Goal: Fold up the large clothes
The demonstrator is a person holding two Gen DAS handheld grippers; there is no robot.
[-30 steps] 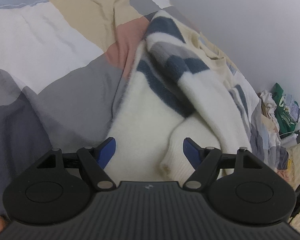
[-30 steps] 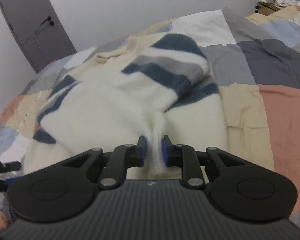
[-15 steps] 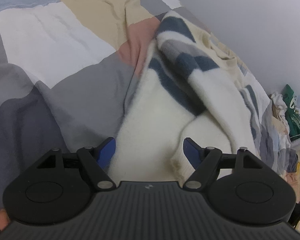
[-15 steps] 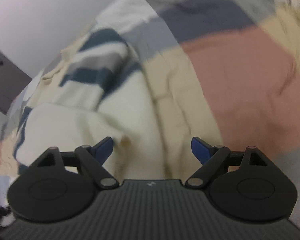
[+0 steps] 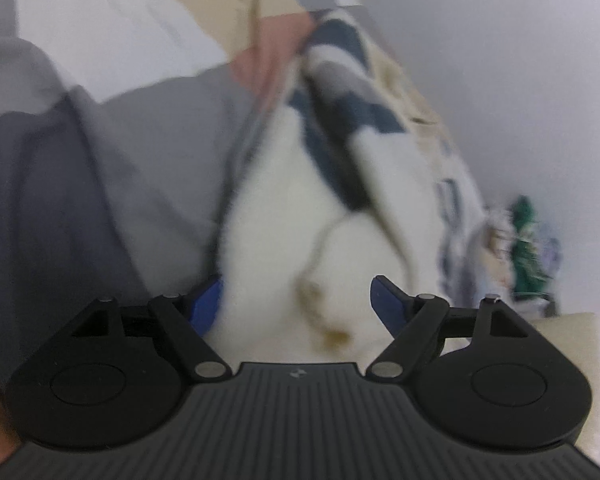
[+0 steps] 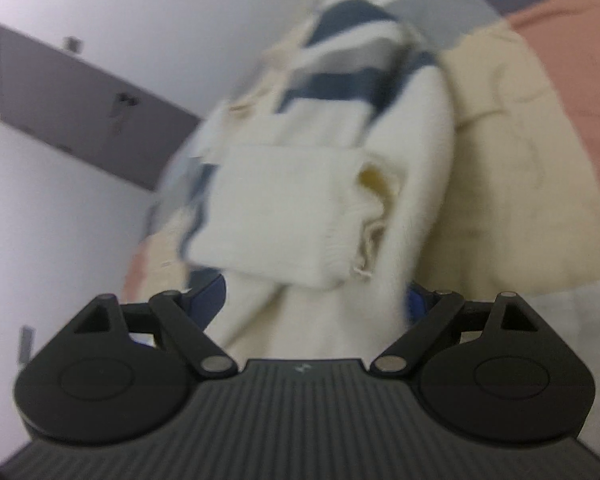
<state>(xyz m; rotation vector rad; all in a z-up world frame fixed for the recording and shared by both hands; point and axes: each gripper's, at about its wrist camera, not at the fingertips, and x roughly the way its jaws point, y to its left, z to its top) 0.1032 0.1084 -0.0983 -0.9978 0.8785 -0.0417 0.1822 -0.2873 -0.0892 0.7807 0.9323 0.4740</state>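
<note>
Patchwork quilt in grey, white, beige and pink blocks. Pale wall behind. Blurred clothes pile at its foot. Grey door with handle.

No readable text, label, brand or number anywhere in either blurred view.

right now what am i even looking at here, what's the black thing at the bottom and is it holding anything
The black shape at the bottom of each picture is a hand-held gripper; a person carries one in each hand, and each has a camera looking forward along its two blue-tipped jaws. One picture comes from the left gripper, the other from the right gripper. Both look at a cream sweater with navy and grey stripes, lying on a patchwork bedspread. Both sets of jaws are spread open with sweater fabric between them, so nothing is clamped. The pictures are blurred.
</note>
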